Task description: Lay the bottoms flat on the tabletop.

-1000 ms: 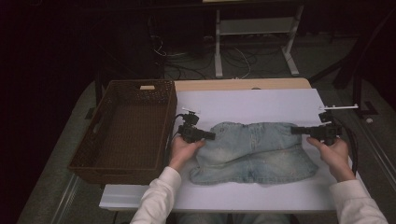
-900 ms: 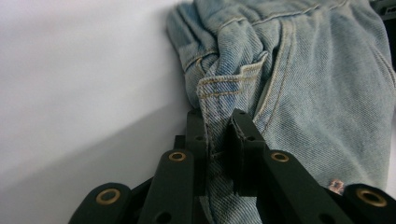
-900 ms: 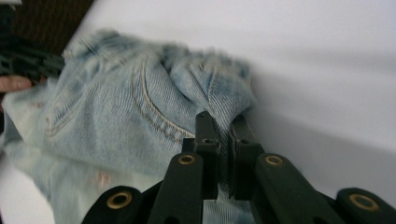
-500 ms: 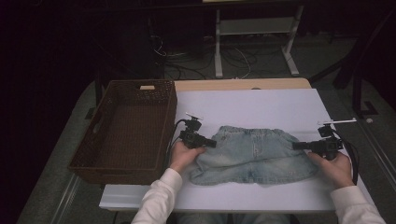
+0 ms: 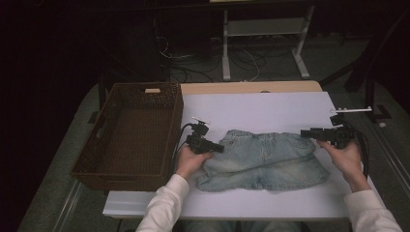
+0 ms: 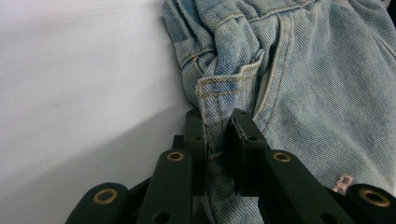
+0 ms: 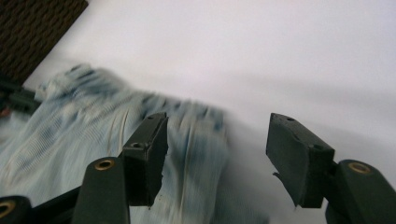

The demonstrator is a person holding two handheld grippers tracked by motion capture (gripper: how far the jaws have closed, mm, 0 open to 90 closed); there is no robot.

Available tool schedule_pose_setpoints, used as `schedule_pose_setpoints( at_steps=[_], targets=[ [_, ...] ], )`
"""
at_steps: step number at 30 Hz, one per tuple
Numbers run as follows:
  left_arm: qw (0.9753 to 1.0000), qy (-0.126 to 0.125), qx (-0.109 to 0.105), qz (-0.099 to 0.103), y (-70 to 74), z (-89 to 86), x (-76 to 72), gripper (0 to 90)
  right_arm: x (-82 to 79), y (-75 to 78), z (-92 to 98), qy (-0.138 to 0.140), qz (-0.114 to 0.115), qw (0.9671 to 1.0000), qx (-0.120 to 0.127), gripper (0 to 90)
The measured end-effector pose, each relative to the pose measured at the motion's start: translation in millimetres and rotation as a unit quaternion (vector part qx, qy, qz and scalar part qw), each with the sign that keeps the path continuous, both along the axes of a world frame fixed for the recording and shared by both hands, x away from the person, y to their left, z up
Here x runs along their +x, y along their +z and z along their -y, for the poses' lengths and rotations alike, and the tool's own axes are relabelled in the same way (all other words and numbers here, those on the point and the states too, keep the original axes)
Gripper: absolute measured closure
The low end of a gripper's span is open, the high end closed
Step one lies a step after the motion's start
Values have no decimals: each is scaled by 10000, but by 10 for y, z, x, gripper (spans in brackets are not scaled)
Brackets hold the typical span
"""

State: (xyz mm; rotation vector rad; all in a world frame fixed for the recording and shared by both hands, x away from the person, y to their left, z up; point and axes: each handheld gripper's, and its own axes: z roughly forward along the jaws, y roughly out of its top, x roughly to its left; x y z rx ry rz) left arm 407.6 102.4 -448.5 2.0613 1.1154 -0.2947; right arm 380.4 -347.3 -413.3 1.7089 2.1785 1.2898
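A pair of light blue denim shorts [image 5: 263, 159] lies folded on the white table top [image 5: 261, 108]. My left gripper [image 5: 220, 148] is at the shorts' left edge, shut on a stitched denim seam [image 6: 212, 135] that runs between its jaws. My right gripper [image 5: 305, 133] hovers at the shorts' upper right corner with its jaws wide apart and nothing between them. In the right gripper view the denim [image 7: 93, 126] lies below and to the left of the open gripper [image 7: 217, 140], blurred.
A brown wicker basket [image 5: 96, 140] stands at the table's left, with nothing inside. Its corner [image 7: 37, 32] shows in the right gripper view. White table surface [image 6: 79, 74] extends beyond the shorts. Cables and a white stand [image 5: 263, 43] lie on the dark floor behind.
Both hands drew back toward the person, and the shorts' far edge came down onto the near part. The right gripper has let go of the denim and opened.
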Motion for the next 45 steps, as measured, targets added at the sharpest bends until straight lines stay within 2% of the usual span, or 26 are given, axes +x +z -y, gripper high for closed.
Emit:
schedule_pose_setpoints(
  at_steps=[6,9,12,17,21,24,27,30,33,34,36,38,41,43,45],
  targets=[
    [10000,-3,-11,4,-1,-3,1,779,257,-43,-124,145,-91,9998,46,378],
    [10000,9,-15,10,2,-4,0,776,319,-93,-185,233,-273,9993,-134,391],
    [10000,18,-12,18,4,-3,-2,771,300,-140,-228,329,-439,9982,-260,409],
    [10000,33,-9,26,7,-2,-5,768,242,-161,-298,389,-470,9970,-480,451],
    [10000,42,-4,49,18,-1,-11,763,201,-243,-319,425,-672,9956,-501,512],
    [10000,48,2,70,21,-3,-14,756,145,-291,-324,399,-743,9957,-383,591],
    [9999,78,14,88,21,-1,-15,743,101,-293,-336,357,-640,9965,-411,672],
    [9999,88,48,117,24,-6,-13,719,61,-267,-357,385,-493,9965,-550,723],
    [9995,214,102,187,37,-16,-11,635,36,-204,-370,397,-276,9964,-702,742],
    [9995,267,59,152,41,-27,-4,612,28,-181,-366,379,-201,9964,-728,743],
    [9993,335,-163,80,44,-53,13,566,14,-126,-337,330,-24,9964,-777,745],
    [9989,381,-187,176,61,-48,13,525,4,-72,-273,277,99,9973,-677,746],
    [9984,450,-167,298,101,-40,29,480,-6,-49,-175,286,57,9984,-481,746],
    [9979,506,-138,389,150,-33,48,460,-12,-63,-142,323,-2,9983,-488,746],
    [9974,528,-197,440,192,-11,71,448,-14,-73,-130,353,-33,9981,-498,746]
  ],
)
